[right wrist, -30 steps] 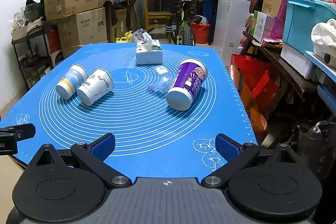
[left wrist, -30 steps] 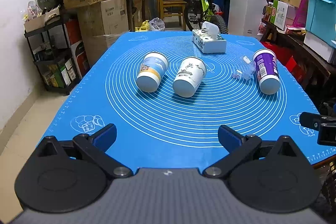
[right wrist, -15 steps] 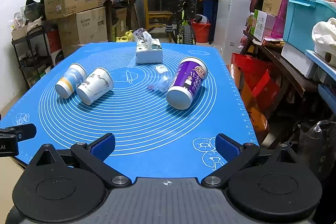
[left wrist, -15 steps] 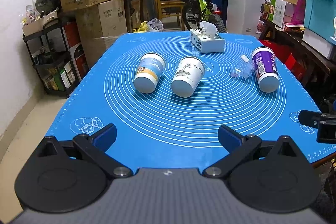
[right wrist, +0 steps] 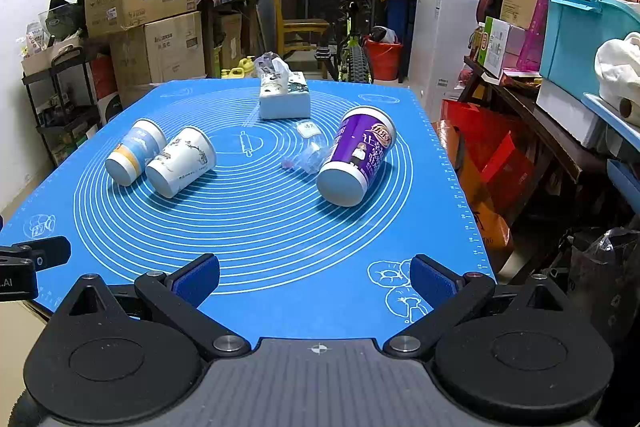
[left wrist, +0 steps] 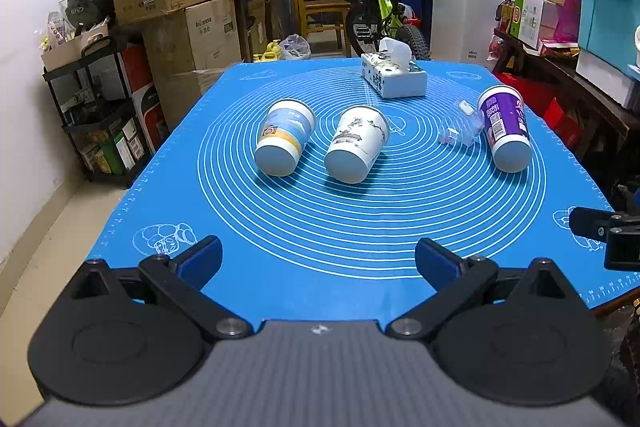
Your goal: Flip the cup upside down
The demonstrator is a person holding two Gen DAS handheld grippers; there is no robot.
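Little is changing between the earlier frames and now: the left wrist view is shifting only slightly, and all three cups are lying where they lay before.

Left gripper (left wrist: 318,261) is hovering over the near edge of the blue mat (left wrist: 360,235), jaws spread wide and holding nothing. Right gripper (right wrist: 316,277) is hovering over the near edge toward the mat's right corner, likewise spread wide and empty.

Blue-and-white cup (left wrist: 285,137) is lying on its side left of the mat's centre, base toward the grippers. White cup (left wrist: 357,143) is lying on its side just beside it, apart in the left view. Purple cup (right wrist: 357,155) is lying on its side toward the right edge, base toward the near edge, with a clear plastic wrapper (right wrist: 308,151) just beside it on the left.

Tissue box (left wrist: 394,77) is standing near the far edge.

Bare mat is lying between the cups and both grippers. Room is opening between the white cup and the purple cup. Stacked cartons (left wrist: 176,3) are standing beyond the left edge.
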